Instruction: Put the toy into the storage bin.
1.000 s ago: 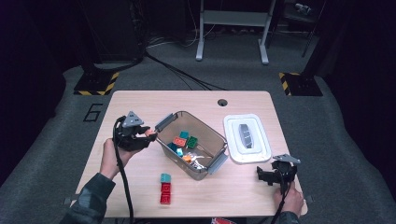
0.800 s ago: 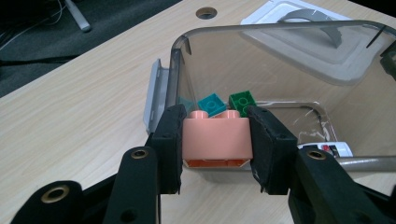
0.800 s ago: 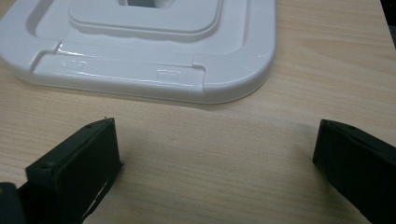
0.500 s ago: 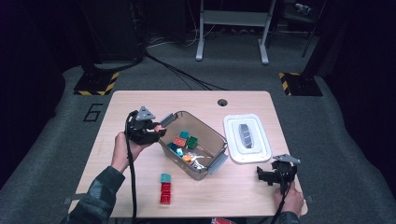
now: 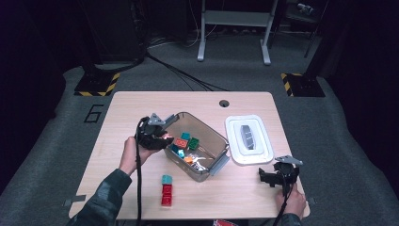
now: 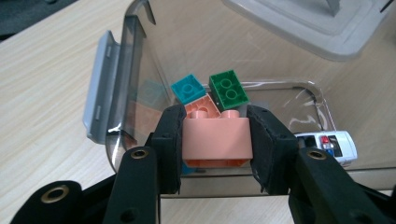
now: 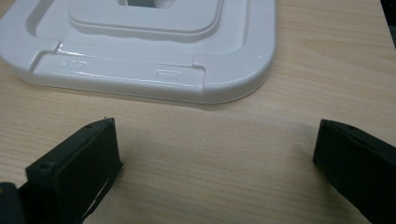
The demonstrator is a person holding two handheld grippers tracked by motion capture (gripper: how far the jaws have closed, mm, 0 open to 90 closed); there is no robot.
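The left gripper (image 6: 215, 140) grips a salmon brick (image 6: 216, 139) over the clear bin (image 5: 212, 136) — releasing it inside seems next — while the right gripper (image 7: 215, 154), fingers open, rests on the tabletop (image 7: 289, 60).

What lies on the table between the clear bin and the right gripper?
Nothing but bare table in the high view: the clear bin and right gripper have only wood between them; the white lid sits just behind that stretch.

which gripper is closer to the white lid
Right. The right gripper sits on the table just in front of the lid, jaws open toward its near edge. The left gripper is across the clear bin, holding an orange block at its far side.
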